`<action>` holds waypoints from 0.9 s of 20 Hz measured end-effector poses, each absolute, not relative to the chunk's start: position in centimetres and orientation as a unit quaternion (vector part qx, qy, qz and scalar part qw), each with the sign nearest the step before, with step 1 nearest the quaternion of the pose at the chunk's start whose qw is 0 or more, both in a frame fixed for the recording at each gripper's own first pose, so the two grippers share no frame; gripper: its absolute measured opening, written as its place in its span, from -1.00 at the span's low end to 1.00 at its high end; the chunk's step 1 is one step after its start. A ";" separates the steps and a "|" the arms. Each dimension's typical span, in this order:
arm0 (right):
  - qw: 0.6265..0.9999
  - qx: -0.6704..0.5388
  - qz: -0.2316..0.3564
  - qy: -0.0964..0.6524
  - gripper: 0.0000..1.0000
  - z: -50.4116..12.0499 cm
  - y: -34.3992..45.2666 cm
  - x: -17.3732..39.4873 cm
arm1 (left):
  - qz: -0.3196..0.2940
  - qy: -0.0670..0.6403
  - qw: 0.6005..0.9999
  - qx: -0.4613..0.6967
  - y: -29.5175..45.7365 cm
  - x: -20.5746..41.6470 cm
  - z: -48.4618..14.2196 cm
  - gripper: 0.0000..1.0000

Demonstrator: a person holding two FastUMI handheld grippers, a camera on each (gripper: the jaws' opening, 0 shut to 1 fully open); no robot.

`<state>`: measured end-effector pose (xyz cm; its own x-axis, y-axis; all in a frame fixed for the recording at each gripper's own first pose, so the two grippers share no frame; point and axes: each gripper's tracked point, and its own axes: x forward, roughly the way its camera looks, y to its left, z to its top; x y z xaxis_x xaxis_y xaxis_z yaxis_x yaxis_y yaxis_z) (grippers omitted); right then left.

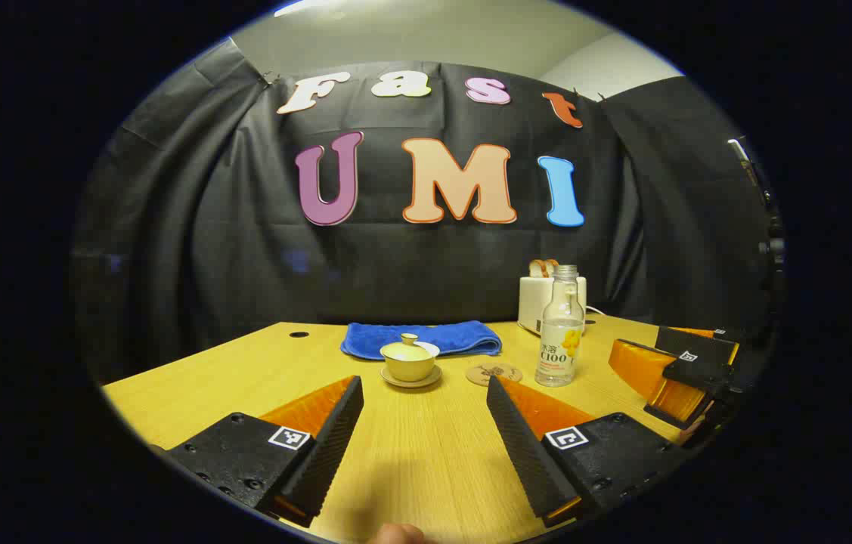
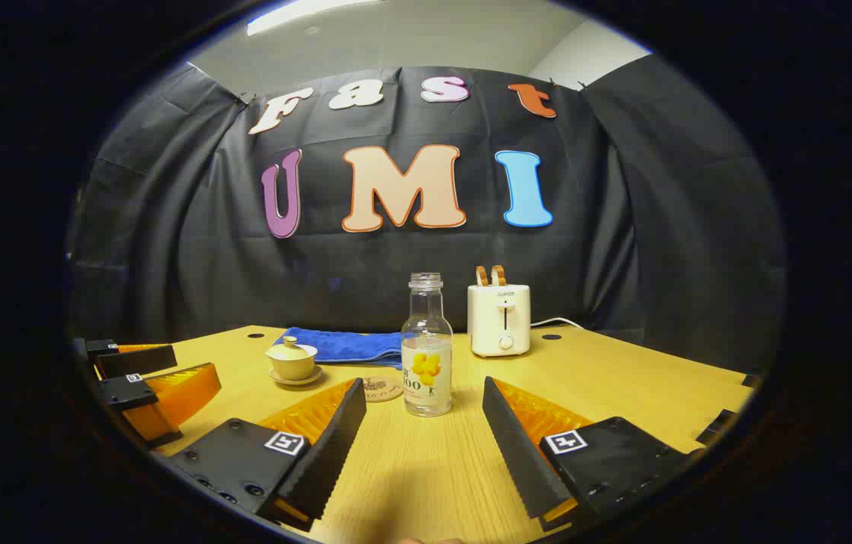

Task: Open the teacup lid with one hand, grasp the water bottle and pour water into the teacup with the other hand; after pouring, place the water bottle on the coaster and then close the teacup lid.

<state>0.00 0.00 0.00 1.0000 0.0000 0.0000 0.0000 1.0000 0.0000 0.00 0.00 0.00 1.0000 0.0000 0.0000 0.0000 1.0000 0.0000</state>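
**Lid on, bottle untouched: the opening step is not yet begun**

The teacup [image 1: 410,363] sits just below centre in the left gripper view, on its saucer, the lid [image 1: 410,348] on it; a coaster [image 1: 494,374] lies just to its right, bare; the bottle [image 1: 560,329] stands upright beside that, uncapped; behind them lie a blue towel [image 1: 421,338] and a toaster [image 1: 535,301] on the table [image 1: 426,446]. The left gripper [image 1: 426,423] hangs spread wide and empty, aimed at the cup but well short; the right gripper [image 2: 419,427], likewise splayed and empty, faces the bottle, centred in its view. By my reading, the next move calls for the left fingers to come over the lid's knob and pinch it; the knob is small, so alignment matters.
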 end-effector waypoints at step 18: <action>1.000 -0.001 0.007 -0.001 0.96 0.0 -0.1 0.0 | 0.002 -0.002 1.000 0.000 0.1 -0.1 0.1 0.92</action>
